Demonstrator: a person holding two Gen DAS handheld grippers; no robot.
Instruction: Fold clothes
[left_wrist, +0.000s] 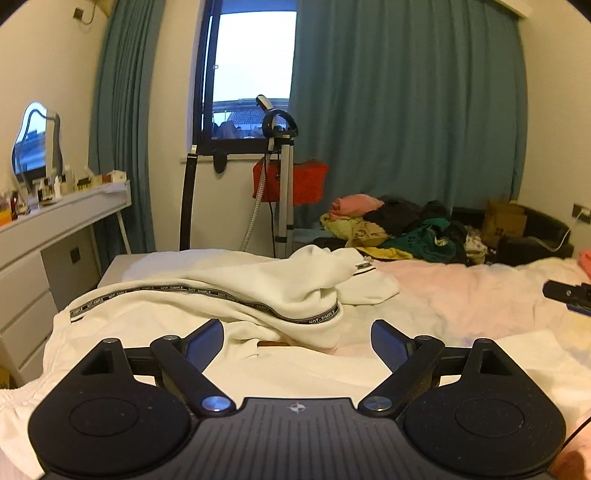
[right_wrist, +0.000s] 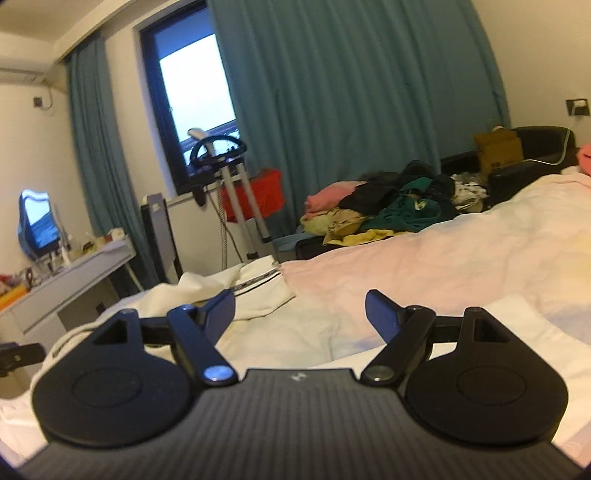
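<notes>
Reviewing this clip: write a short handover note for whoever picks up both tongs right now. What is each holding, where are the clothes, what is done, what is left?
Left tongs: open, empty, low over the cream-white garment with black lettered trim.
Right tongs: open, empty, above the pale pink bedsheet, to the garment's right.
Garment: bunched and crumpled on the near left part of the bed, not laid flat.
Mixed heap of pink, yellow, green and black clothes: past the bed's far edge, untouched.
Done: no fold visible.
Left: spread the cream garment flat, fold it, then probably work through the heap.
</notes>
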